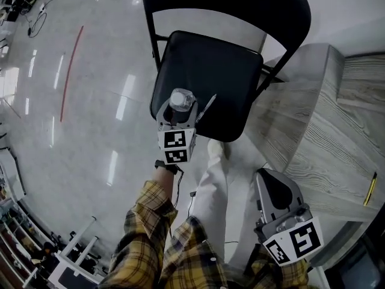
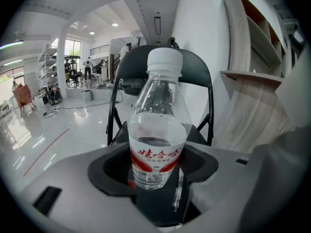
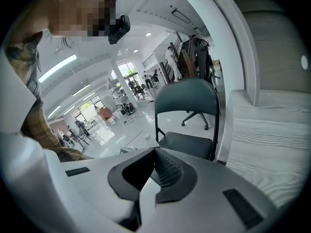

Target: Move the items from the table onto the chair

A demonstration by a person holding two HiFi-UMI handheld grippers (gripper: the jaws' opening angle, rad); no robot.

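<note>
Left gripper (image 2: 155,181), jaws wide, clasps an upright water bottle (image 2: 156,130); right gripper (image 3: 153,171) is clenched on nothing.

Left gripper (image 1: 179,110) sits at centre frame in the head view, pointing up-frame and tilted downward. Left forearm (image 1: 153,212) in a yellow plaid sleeve runs up to it from the bottom centre, with a dark band (image 1: 166,166) at the wrist. In the left gripper view (image 2: 155,178) the jaws stand wide, clamped on an upright bottle (image 2: 156,130) by its lower body. Its marker cube (image 1: 175,146) faces the camera.

Right gripper (image 1: 274,182) is at lower right, also angled downward, with its marker cube (image 1: 295,241) near the bottom edge. In the right gripper view (image 3: 154,153) the jaws are pressed together with nothing between them.
</note>
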